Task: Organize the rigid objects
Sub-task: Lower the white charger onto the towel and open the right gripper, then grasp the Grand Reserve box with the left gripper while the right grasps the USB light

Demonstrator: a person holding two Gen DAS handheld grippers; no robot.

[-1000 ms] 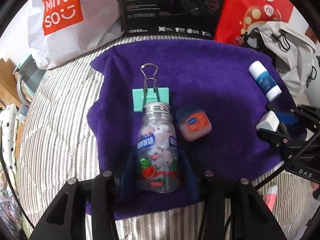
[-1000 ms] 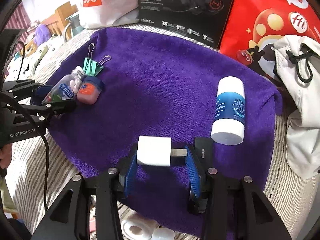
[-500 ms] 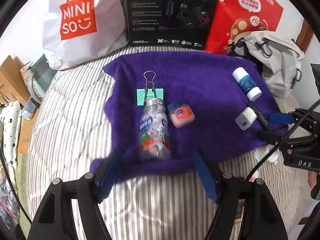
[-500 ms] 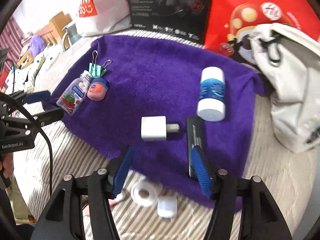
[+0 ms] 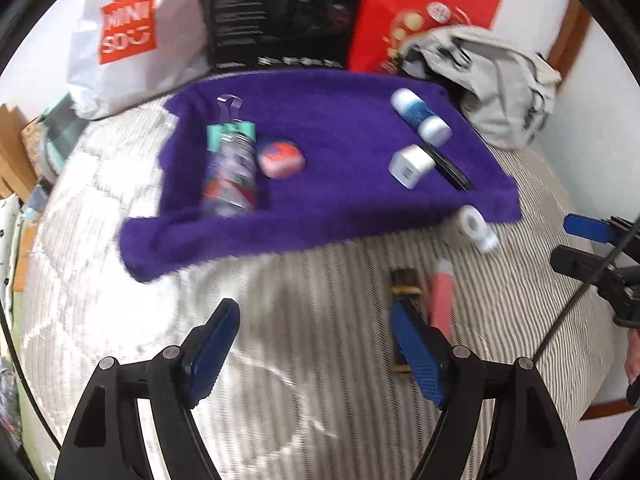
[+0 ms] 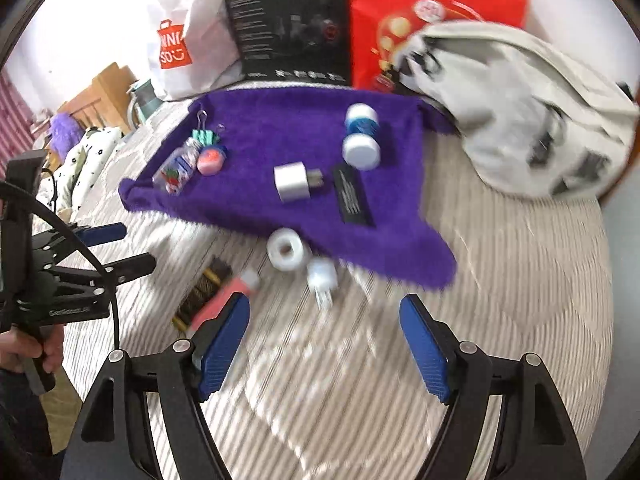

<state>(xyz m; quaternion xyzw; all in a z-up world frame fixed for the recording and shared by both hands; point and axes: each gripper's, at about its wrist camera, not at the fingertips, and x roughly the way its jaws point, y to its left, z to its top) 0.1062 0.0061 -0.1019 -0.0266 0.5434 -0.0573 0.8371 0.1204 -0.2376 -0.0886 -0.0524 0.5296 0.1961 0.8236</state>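
A bed with a grey-and-white striped quilt (image 6: pixel 500 280) fills the lower part of both views. A purple towel (image 6: pixel 280 128) lies spread on it. Behind the towel stand a white shopping bag (image 5: pixel 128 36), a black box (image 6: pixel 292 24) and a red bag (image 6: pixel 440 12); a grey backpack (image 6: pixel 520 112) slumps at the right. A wooden headboard (image 6: pixel 104 96) shows at the far left of the right wrist view.

On the towel's left side a clear bottle (image 5: pixel 230 176) lies on its side, its cap end against a green binder clip (image 5: pixel 230 130), with a small pink jar (image 5: pixel 280 158) just beside it. On the right side lie a white charger plug (image 6: pixel 294 182), a flat black bar (image 6: pixel 352 198) and a blue-and-white tube (image 6: pixel 360 132).

Off the towel, on the quilt, sit a white tape roll (image 6: pixel 286 250), a small white cap (image 6: pixel 322 276), a pink tube (image 6: pixel 224 300) and a dark brush (image 6: pixel 204 292).

A second ago the left gripper (image 5: pixel 316 354) closed around the bottle and the right gripper (image 6: pixel 324 344) around the plug. Now both are drawn back over bare quilt, jaws spread wide and holding nothing, and bottle and plug rest on the towel.
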